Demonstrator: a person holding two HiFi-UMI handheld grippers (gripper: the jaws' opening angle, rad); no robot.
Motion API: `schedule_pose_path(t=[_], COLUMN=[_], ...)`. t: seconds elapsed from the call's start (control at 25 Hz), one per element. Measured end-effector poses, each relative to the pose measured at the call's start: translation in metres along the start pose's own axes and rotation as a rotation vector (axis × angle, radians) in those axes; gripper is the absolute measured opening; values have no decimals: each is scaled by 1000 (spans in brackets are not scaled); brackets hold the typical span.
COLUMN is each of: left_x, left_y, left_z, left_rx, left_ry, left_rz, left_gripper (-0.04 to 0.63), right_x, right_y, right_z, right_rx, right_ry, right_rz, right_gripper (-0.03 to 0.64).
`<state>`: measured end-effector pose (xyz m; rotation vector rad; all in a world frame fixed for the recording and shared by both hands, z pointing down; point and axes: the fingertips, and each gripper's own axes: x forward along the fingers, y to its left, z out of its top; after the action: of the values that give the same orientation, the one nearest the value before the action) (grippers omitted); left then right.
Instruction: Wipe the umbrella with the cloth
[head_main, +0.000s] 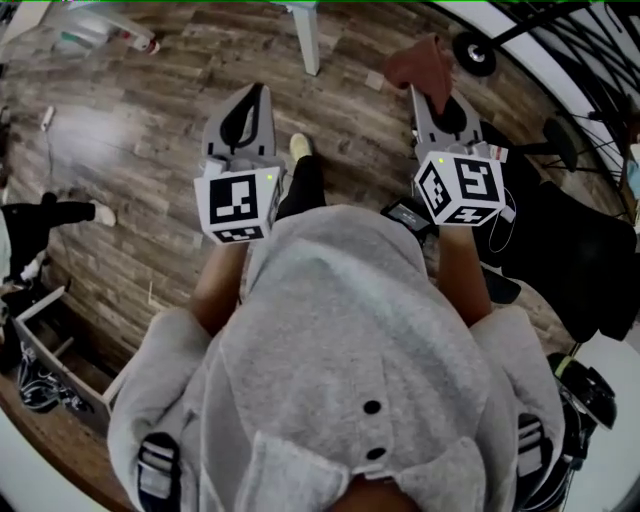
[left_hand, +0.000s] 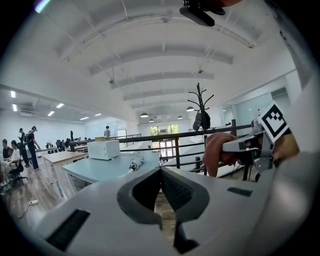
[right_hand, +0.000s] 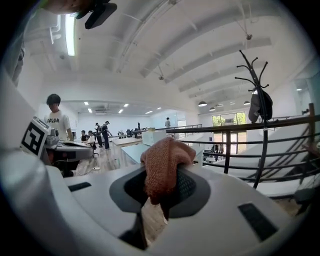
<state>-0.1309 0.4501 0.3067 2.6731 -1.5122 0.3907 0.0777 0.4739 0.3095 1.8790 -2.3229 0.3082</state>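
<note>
My right gripper (head_main: 432, 100) is shut on a reddish-brown cloth (head_main: 420, 62), which bunches up over the fingertips and hangs between the jaws (right_hand: 161, 165). The left gripper (head_main: 243, 115) is held level beside it, shut with nothing between its pads (left_hand: 161, 172). The left gripper view also catches the cloth (left_hand: 216, 150) at the right. Ahead, a small folded white-and-black object (left_hand: 134, 165), possibly the umbrella, lies on a light-blue table (left_hand: 97, 172). Both grippers are well short of that table.
A white box (left_hand: 104, 149) stands on the table. Behind it runs a black railing (left_hand: 176, 136) with a coat stand (left_hand: 201, 112). Several people (left_hand: 27, 142) are at desks to the far left. A black chair (head_main: 575, 255) is at my right, and a table leg (head_main: 308, 42) rises from the wooden floor ahead.
</note>
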Motion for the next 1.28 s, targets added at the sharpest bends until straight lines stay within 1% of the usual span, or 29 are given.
schedule_pose_path(t=[0.08, 0.2, 0.48, 0.6, 0.68, 0.84, 0.96, 1.16, 1.2, 1.28], left_x=[22, 49, 101, 124, 138, 165, 184, 223, 233, 255], left_y=[18, 44, 111, 132, 144, 164, 176, 173, 173, 173], left_z=[2, 6, 18, 20, 20, 18, 18, 17, 18, 21], left_rx=[-2, -15, -26, -43, -53, -62, -63, -66, -64, -57], left_ry=[6, 13, 8, 6, 7, 14, 18, 37, 39, 42], left_rz=[1, -11, -28, -36, -45, -68, -68, -75, -71, -58], left_gripper=[14, 14, 14, 14, 14, 14, 14, 14, 14, 14], right_x=[29, 66, 152, 181, 198, 225, 250, 280, 288, 307], right_y=[3, 8, 29, 29, 33, 39, 37, 13, 5, -10], right_z=[7, 21, 51, 60, 65, 71, 74, 76, 78, 83], right_rx=[-39, -97, -26, -21, -18, -20, 7, 126, 132, 111], right_ry=[6, 16, 10, -6, -7, 7, 8, -2, -8, -19], right_rz=[21, 25, 59, 46, 55, 68, 99, 177, 186, 195], right_gripper=[74, 74, 75, 75, 75, 75, 75, 75, 75, 75])
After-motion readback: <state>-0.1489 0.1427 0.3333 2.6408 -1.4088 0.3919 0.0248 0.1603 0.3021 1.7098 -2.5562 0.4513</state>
